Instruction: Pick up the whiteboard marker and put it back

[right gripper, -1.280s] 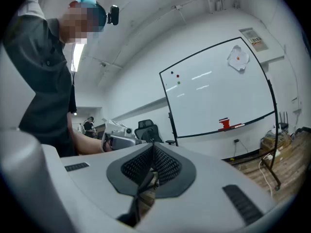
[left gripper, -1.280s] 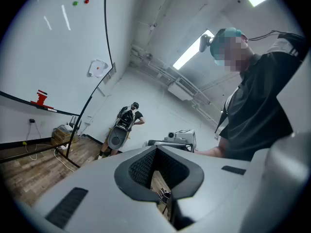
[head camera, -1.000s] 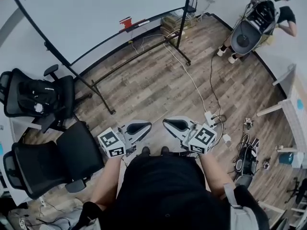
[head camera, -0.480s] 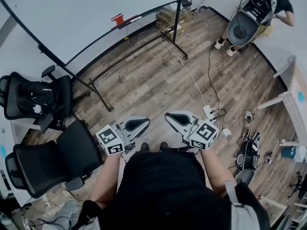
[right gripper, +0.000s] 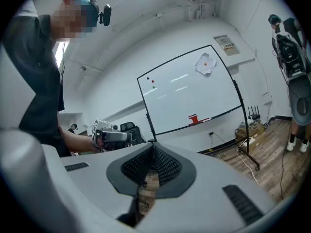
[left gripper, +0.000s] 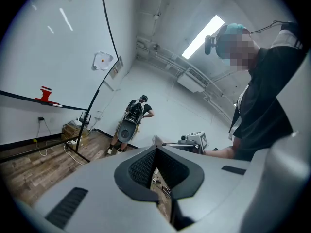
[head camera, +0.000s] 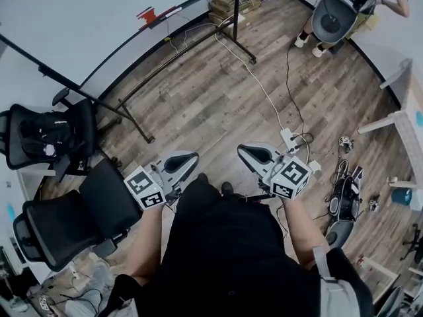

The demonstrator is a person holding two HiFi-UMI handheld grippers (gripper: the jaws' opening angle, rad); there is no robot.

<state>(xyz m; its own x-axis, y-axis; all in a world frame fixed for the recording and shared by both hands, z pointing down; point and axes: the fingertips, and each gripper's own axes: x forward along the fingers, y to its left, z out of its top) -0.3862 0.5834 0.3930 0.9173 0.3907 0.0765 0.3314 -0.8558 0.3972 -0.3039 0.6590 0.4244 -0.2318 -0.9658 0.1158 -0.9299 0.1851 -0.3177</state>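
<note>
The whiteboard (head camera: 99,18) stands across the room at the head view's upper left. On its tray lie a red eraser (head camera: 147,13) and, beside it, a white marker (head camera: 169,10). In the right gripper view the marker (right gripper: 206,119) lies just right of the eraser (right gripper: 194,119). The left gripper view shows the eraser (left gripper: 45,94) far off at the left. My left gripper (head camera: 187,159) and right gripper (head camera: 252,154) are held close to the body, far from the tray. Both are shut with nothing between the pads (left gripper: 146,166) (right gripper: 160,165).
Two black office chairs (head camera: 63,220) (head camera: 49,134) stand at the left. The whiteboard's stand legs (head camera: 142,132) cross the wooden floor. A white cable and power strip (head camera: 289,139) lie ahead on the right. Another person (head camera: 344,8) stands at the far right, by a white table (head camera: 396,84).
The view has shifted, so the whiteboard and tray have slid toward the upper left. The two grippers have drifted slightly apart and both stay shut.
</note>
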